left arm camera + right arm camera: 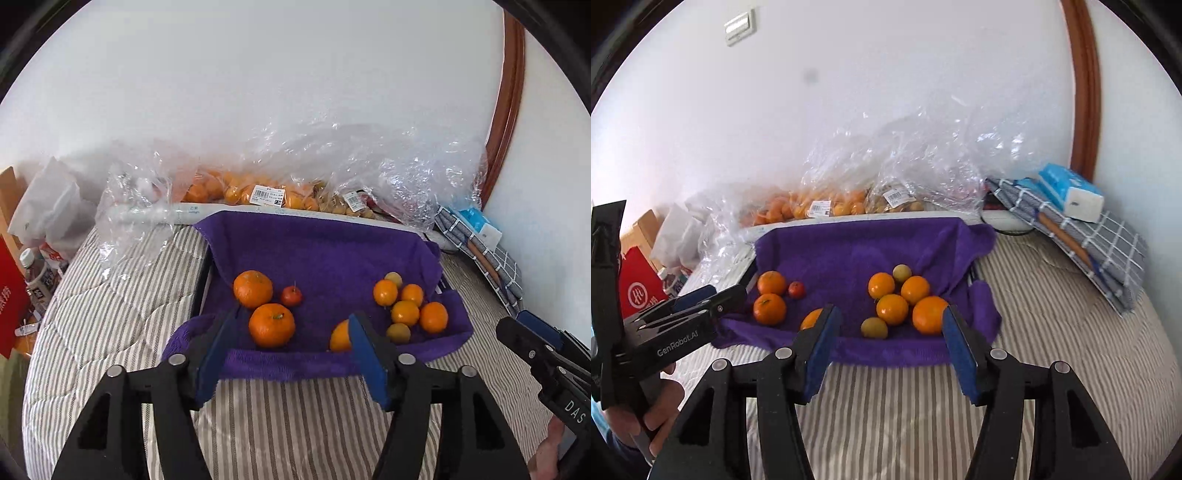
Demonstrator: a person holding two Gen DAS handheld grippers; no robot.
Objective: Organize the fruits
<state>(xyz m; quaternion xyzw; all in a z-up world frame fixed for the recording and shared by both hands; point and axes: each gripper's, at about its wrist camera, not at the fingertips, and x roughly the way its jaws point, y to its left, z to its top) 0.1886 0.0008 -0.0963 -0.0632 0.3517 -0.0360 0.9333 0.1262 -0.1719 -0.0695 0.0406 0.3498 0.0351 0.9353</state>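
Left claw (pixel 291 332) parted, empty; right claw (pixel 890 328) parted, empty; oranges (pixel 271 325) on purple towel (pixel 325 254).

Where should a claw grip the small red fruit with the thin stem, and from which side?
Probably grip the small red fruit across its round middle, coming from above. Its thin stem points up, and a large orange sits close beside it, so a side approach looks crowded.

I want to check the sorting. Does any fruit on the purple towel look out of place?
Yes. One orange lies alone near the front edge of the purple towel, between the left group and the right cluster. A small red fruit sits beside the two big oranges on the left.
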